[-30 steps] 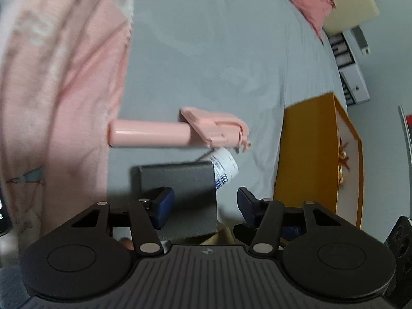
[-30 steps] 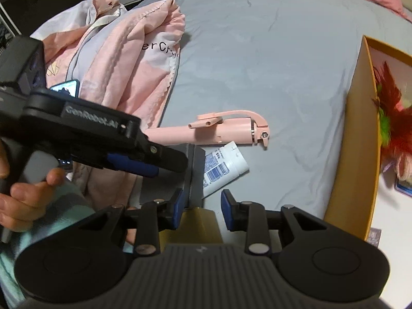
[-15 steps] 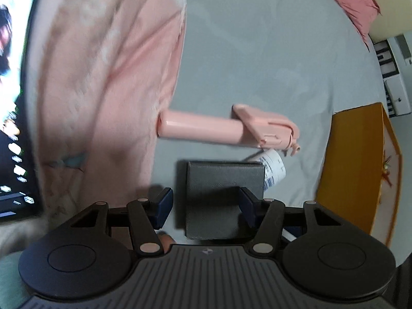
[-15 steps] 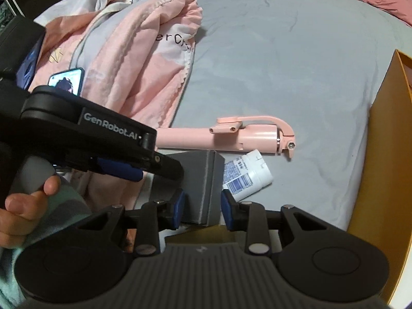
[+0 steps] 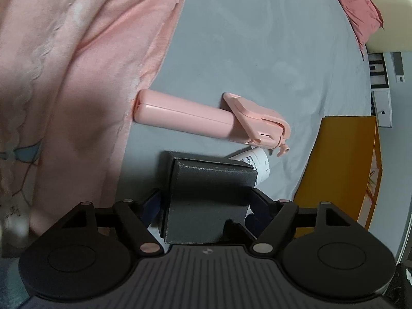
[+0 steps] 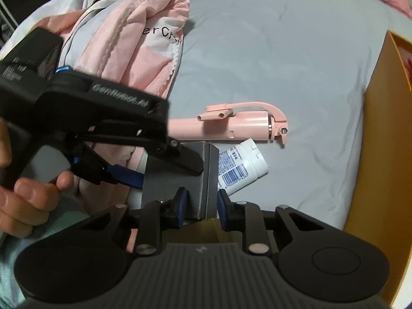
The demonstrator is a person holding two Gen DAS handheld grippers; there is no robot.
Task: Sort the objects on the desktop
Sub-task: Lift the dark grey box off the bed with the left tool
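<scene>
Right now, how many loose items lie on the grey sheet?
3: the pink selfie stick, the white tube just below it, and the dark box beside the tube. Others may be hidden.

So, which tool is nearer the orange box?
Right. Both straddle the grey box: the right tool, jaws just closing, on the orange box side; the left tool, jaws just opening, on the far side.

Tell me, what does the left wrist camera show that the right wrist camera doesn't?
Only the left: a cream headboard and a white cabinet. Only the right: a hand holding the left gripper, whose jaws have just been opening around the grey box, and the barcode on the white tube. Both: the grey box, the white tube, the pink selfie stick, the orange box and the pink clothing.
</scene>
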